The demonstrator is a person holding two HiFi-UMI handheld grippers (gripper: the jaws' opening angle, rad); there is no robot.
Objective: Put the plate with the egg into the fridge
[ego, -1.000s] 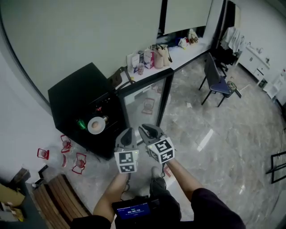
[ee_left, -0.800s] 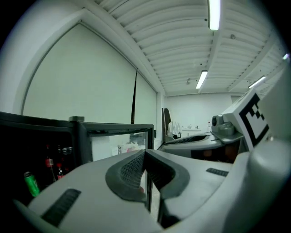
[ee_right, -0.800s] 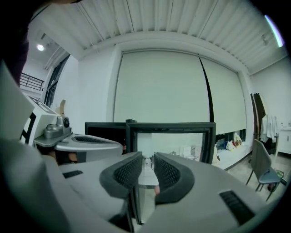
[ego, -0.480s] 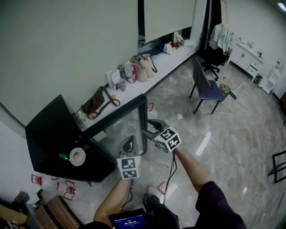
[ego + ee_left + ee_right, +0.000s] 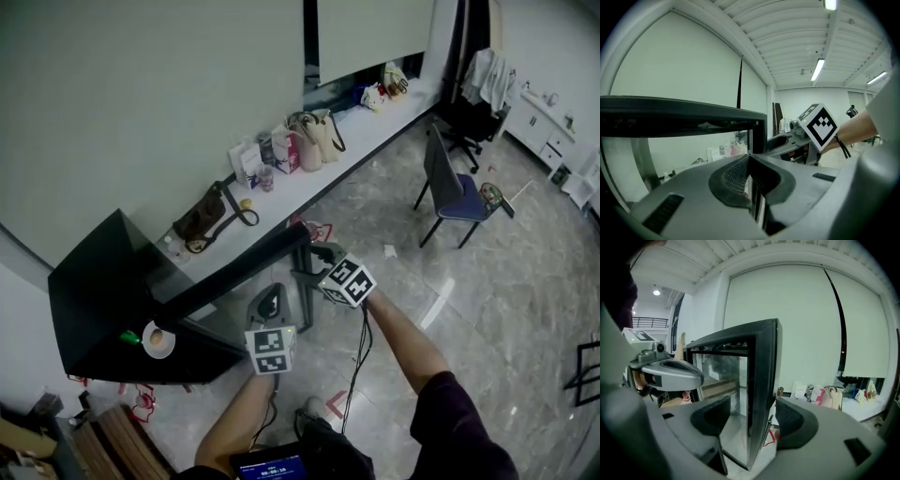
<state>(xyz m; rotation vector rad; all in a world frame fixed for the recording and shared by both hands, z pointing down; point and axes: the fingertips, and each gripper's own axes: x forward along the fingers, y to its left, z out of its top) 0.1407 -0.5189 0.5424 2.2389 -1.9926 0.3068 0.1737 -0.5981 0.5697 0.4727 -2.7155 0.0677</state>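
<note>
A white plate [image 5: 157, 339] with a brown egg [image 5: 157, 336] rests on a shelf inside the black fridge [image 5: 94, 291]. The fridge's glass door [image 5: 246, 267] stands swung out. My right gripper [image 5: 312, 263] is at the door's free edge, its jaws opening wide. In the right gripper view the door's black frame [image 5: 761, 376] stands between the pads [image 5: 712, 414] of the right gripper [image 5: 752, 404], with gaps on both sides. My left gripper [image 5: 270, 302] hangs just below the door, shut and empty. It [image 5: 749, 158] looks up at the door [image 5: 684, 115].
A long white counter [image 5: 361, 131] along the wall carries bags and cartons. A blue chair [image 5: 454, 192] stands at the right on the marble floor. Red markers [image 5: 141, 403] lie on the floor by the fridge, and a wooden bench [image 5: 117, 441] is at the lower left.
My right gripper has moved up to the door's free edge and its jaws have spread wide around it. The left gripper stays shut. The head view has swung right.
</note>
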